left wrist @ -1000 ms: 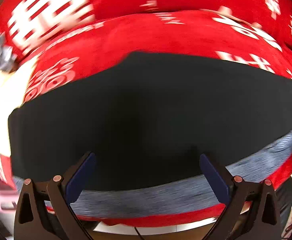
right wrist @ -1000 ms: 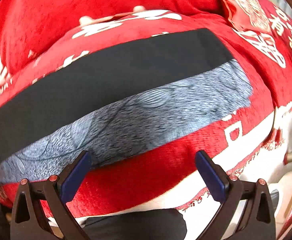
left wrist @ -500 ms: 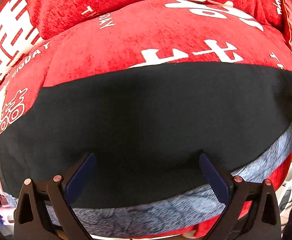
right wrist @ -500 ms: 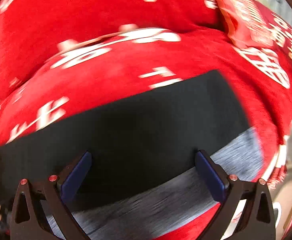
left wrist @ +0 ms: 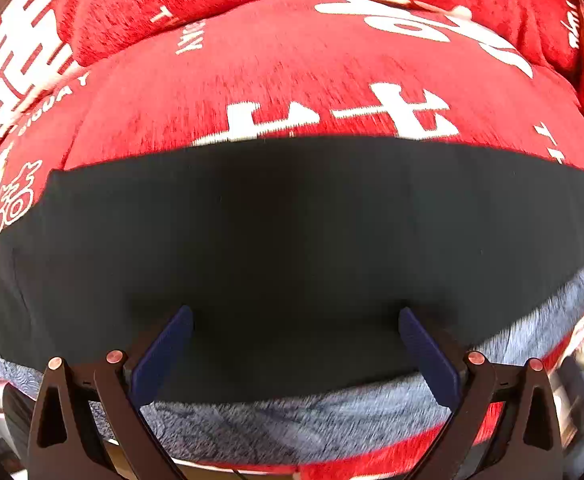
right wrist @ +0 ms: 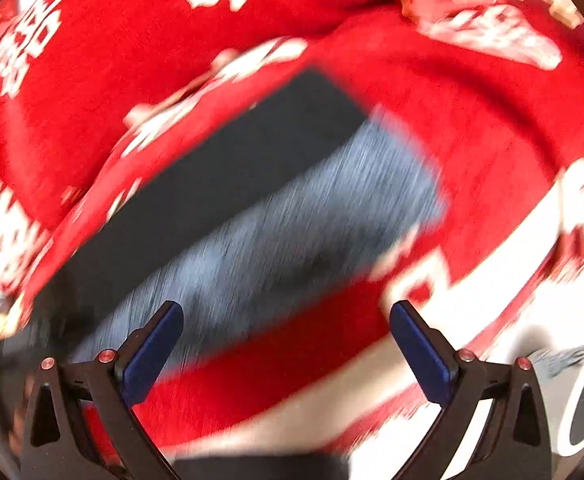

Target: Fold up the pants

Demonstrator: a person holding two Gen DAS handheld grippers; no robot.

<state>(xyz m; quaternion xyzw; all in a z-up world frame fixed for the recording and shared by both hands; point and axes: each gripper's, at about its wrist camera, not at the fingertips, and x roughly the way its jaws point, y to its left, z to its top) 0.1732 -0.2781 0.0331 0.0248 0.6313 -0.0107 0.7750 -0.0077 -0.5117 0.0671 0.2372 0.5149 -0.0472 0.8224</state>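
Observation:
The pants [left wrist: 292, 240] lie flat as a long band on the red sofa cover [left wrist: 292, 80]: a black strip at the back and a grey fleecy strip [left wrist: 292, 424] along the near edge. My left gripper [left wrist: 295, 320] is open and empty, low over the black strip. In the blurred right wrist view the pants [right wrist: 232, 208] run diagonally, and their right end [right wrist: 391, 152] shows. My right gripper [right wrist: 286, 316] is open and empty above the grey strip's near edge.
The red cover with white characters drapes the seat and backrest [left wrist: 172, 8]. A red cushion [right wrist: 491, 20] sits at the back right. The cover's white border [right wrist: 511, 272] hangs over the front edge. A white round object [right wrist: 583, 400] stands at the lower right.
My left gripper has come closer to the black strip. My right gripper has swung fast, pulling back and tilting, so the pants' right end now shows diagonally.

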